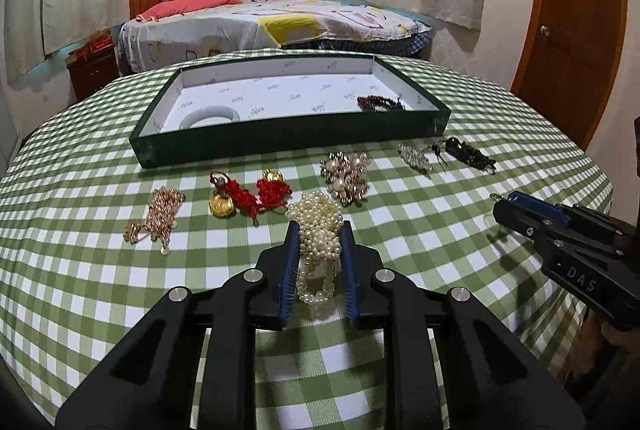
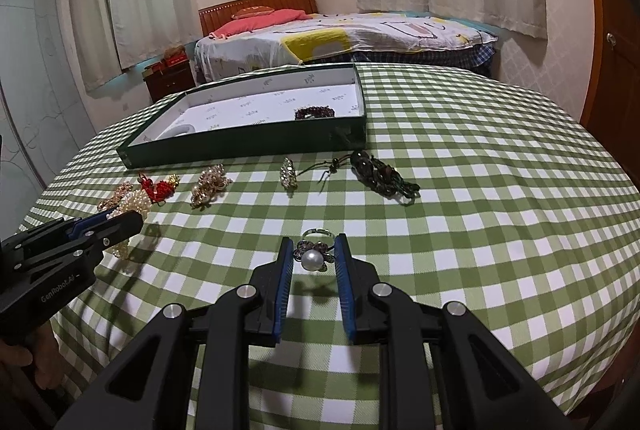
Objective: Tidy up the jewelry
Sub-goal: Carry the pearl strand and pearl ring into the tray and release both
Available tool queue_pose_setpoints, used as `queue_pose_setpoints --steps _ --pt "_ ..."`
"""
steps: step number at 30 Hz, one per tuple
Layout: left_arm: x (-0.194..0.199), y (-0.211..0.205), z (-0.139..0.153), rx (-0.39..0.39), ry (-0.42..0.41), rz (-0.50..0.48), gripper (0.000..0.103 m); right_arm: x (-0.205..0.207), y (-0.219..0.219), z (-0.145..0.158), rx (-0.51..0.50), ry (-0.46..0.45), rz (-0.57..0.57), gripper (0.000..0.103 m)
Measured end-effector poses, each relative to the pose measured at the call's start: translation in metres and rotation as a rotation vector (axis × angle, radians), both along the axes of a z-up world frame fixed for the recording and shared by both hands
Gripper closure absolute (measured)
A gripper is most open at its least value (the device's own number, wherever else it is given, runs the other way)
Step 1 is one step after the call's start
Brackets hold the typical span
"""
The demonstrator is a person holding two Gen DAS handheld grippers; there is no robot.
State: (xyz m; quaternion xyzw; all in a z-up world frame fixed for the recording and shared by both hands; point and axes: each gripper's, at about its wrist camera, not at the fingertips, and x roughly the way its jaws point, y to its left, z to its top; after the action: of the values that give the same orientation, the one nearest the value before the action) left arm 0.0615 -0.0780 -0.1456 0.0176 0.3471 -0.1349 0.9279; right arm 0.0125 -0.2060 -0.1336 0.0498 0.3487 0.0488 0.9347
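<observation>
1. Left claw (image 1: 320,230): pinching the pearl necklace (image 1: 318,226), a heap low over the desk (image 1: 100,294), strands hanging down between the pads.
2. Box (image 1: 288,140): lies straight beyond the left claw, long axis running left to right; a white bangle (image 1: 210,116) and dark red beads (image 1: 380,103) are inside.
3. Right claw (image 2: 311,254): pinching a pearl ring (image 2: 312,256) just above the cloth; from here the box lies ahead and to the left.
</observation>
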Motion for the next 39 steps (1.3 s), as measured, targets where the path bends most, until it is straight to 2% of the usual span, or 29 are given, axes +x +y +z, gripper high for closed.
queue_pose_setpoints --steps 14,20,25,30,39 --pt "0.033 0.013 0.034 -0.024 -0.075 0.039 0.084 0.035 0.02 0.037 0.01 -0.083 0.056 0.081" --pt "0.061 0.012 0.052 -0.032 -0.11 0.039 0.084 0.068 0.034 0.065 0.018 -0.146 0.09 0.081" --pt "0.092 0.007 0.061 -0.036 -0.133 0.039 0.084 0.1 0.045 0.074 0.021 -0.162 0.114 0.081" --pt "0.125 0.0 0.057 -0.031 -0.116 0.017 0.084 0.131 0.055 0.067 0.009 -0.129 0.137 0.081" --pt "0.165 -0.005 0.015 0.018 0.022 0.012 0.084 0.17 0.06 0.028 0.001 0.026 0.157 0.081"
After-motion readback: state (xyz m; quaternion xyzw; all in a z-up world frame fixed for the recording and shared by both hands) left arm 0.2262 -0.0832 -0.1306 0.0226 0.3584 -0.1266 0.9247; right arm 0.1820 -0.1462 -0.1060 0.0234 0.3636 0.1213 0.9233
